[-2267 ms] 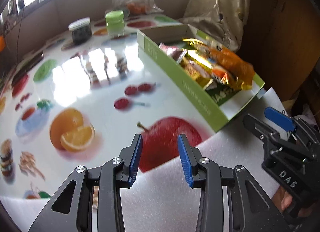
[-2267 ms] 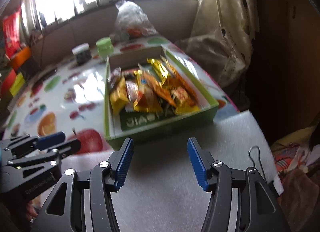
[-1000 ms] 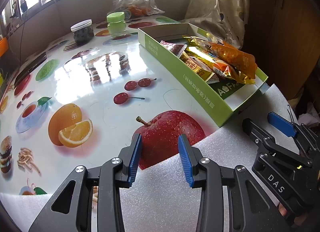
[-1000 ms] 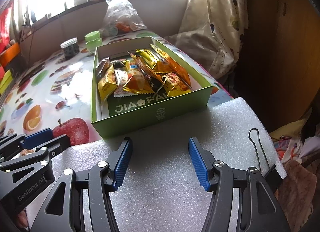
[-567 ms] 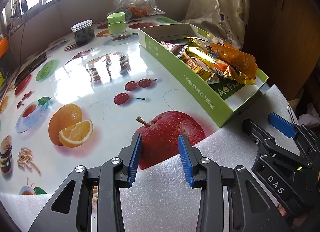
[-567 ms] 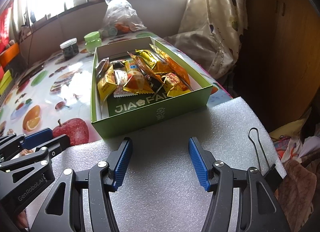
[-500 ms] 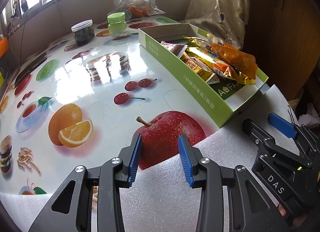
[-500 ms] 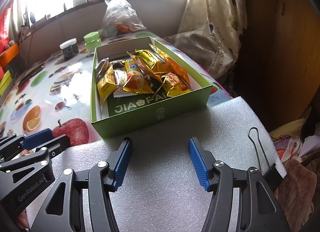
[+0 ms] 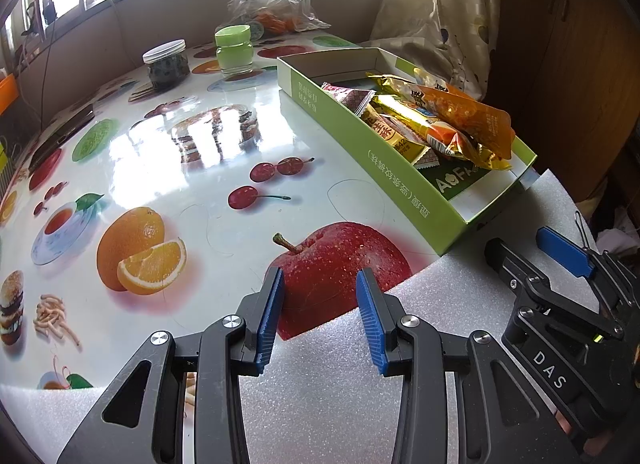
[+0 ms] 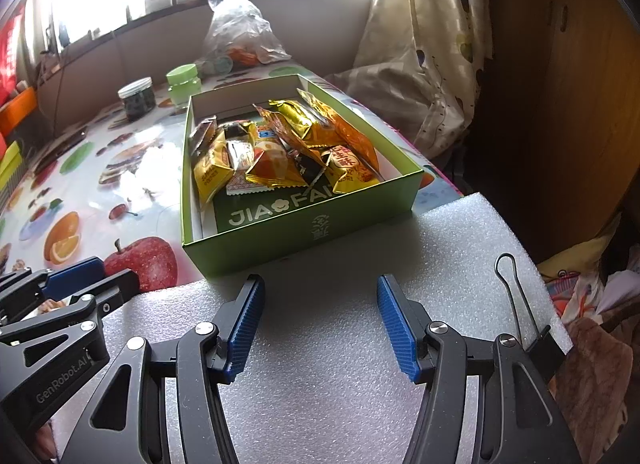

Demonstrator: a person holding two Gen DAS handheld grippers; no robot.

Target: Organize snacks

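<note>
Bright colours all over this fruit-printed table!

The tablecloth (image 9: 208, 168) is glossy white, printed with a red apple, oranges, dark red cherries and green circles. The box (image 10: 304, 232) is lime green outside with white lettering and white inner walls, and the snack packets (image 10: 288, 148) inside it flash gold, orange and yellow, with one in a red-and-white pattern. Both the left gripper (image 9: 319, 318) and the right gripper (image 10: 319, 326) are black with ribbed blue pads. The foam sheet (image 10: 328, 376) is speckled white. One jar (image 9: 234, 49) has a pale green lid, the other jar (image 9: 167, 63) a white lid over dark contents. The curtain (image 10: 432, 52) is cream with dark spots.
</note>
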